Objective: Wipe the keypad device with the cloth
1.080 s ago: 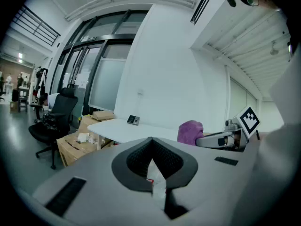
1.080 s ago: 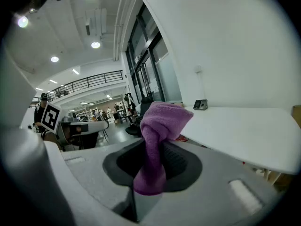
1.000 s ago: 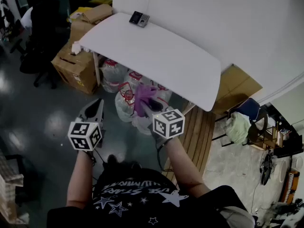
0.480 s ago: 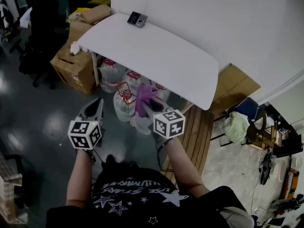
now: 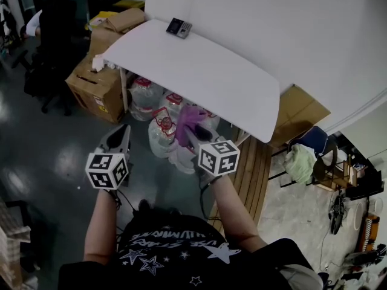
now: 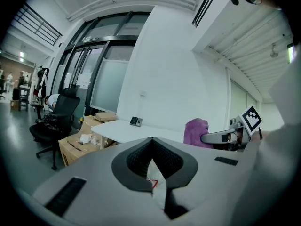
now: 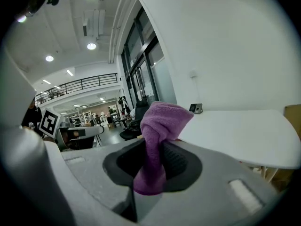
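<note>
The right gripper [image 7: 153, 161] is clamped on a purple cloth [image 7: 162, 121], which stands up between its dark pads in a bunched fold and flops over at the top. In the head view this gripper is held out in front of the person's body, over the floor and short of the near edge of a white table [image 5: 211, 71]. The left gripper [image 6: 151, 157] is level with it on the person's other side, its jaws closed tip to tip with nothing between them. The keypad device [image 5: 179, 27], small, dark and rectangular, lies on the far end of the table, close to the white wall and well apart from both grippers and the cloth. Under the table stand several large clear water bottles [image 5: 145, 92] with red labels. Brown cardboard boxes [image 5: 97, 86] are stacked just beside the table's left end. The left gripper view also shows a black office chair [image 6: 59, 114] on the shiny floor beyond the boxes.
</note>
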{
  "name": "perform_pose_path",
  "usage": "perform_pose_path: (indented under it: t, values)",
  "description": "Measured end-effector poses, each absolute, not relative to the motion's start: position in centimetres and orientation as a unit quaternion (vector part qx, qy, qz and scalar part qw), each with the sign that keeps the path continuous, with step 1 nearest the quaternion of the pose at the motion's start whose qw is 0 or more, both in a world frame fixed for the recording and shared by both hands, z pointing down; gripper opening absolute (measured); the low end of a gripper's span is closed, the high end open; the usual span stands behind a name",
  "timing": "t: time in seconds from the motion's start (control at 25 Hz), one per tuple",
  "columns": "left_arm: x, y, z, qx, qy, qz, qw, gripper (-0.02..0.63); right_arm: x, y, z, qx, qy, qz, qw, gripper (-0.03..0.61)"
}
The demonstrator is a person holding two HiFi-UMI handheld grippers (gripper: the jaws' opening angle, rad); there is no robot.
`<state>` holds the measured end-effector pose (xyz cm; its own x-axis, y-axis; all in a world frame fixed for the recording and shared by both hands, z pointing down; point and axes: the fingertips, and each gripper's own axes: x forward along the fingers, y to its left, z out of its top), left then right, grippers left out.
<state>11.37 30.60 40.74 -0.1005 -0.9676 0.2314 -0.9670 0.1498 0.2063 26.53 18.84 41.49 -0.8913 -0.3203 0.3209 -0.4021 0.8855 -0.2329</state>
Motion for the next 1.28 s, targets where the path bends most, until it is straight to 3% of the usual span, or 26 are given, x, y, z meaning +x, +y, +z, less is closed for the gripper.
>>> perform_pose_path:
  t: [0.48,1.28]
  values:
    - [3.1,32.8,42.0,0.669,-0.724,-0.013,0.171,0.006,20.2,20.4,42.5,0.239,-0.948,0.162,0.136,0.092]
    - [-3.6,31.5,45.0,0.66,-0.723,-0.026,0.201,0.006,14.4,18.1,45.1,0.247,-0.939,0.171,0.166,0.092]
